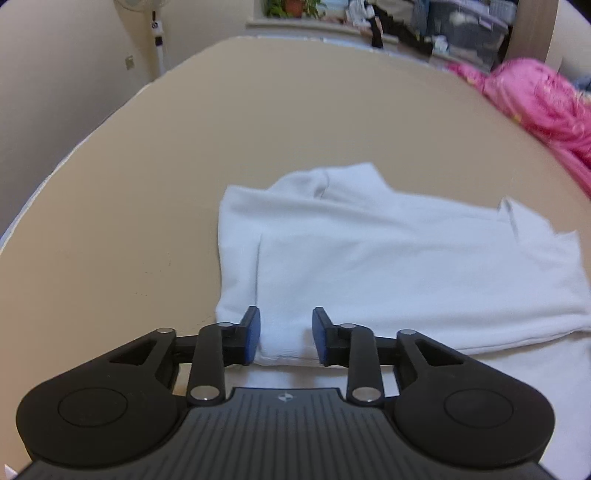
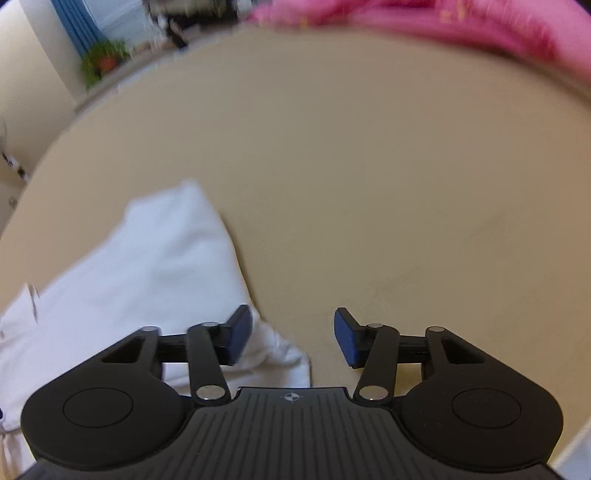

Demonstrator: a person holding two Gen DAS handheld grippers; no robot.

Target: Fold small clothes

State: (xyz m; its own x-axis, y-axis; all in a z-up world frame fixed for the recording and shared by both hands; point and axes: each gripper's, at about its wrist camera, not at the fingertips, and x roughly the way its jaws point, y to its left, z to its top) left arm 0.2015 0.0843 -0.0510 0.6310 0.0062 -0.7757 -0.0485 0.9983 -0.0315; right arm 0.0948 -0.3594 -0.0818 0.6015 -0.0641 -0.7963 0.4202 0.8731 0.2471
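Observation:
A white garment [image 1: 388, 266] lies partly folded on the beige table [image 1: 147, 184], its collar toward the far side. My left gripper [image 1: 286, 334] stands open over the garment's near left edge; a folded cuff of white cloth lies between its blue pads [image 1: 253, 332], which do not press on it. In the right wrist view the same white garment [image 2: 147, 266] fills the lower left. My right gripper [image 2: 293, 334] is open over the garment's right corner, with a bit of cloth near the left pad [image 2: 240, 332] and bare table [image 2: 369, 184] under the right one.
A pink bundle of fabric [image 1: 543, 99] lies at the table's far right, seen also as pink fabric [image 2: 424, 22] along the top of the right view. Beyond the table stand a fan [image 1: 157, 33], potted plants [image 1: 291, 7] and storage boxes [image 1: 472, 29].

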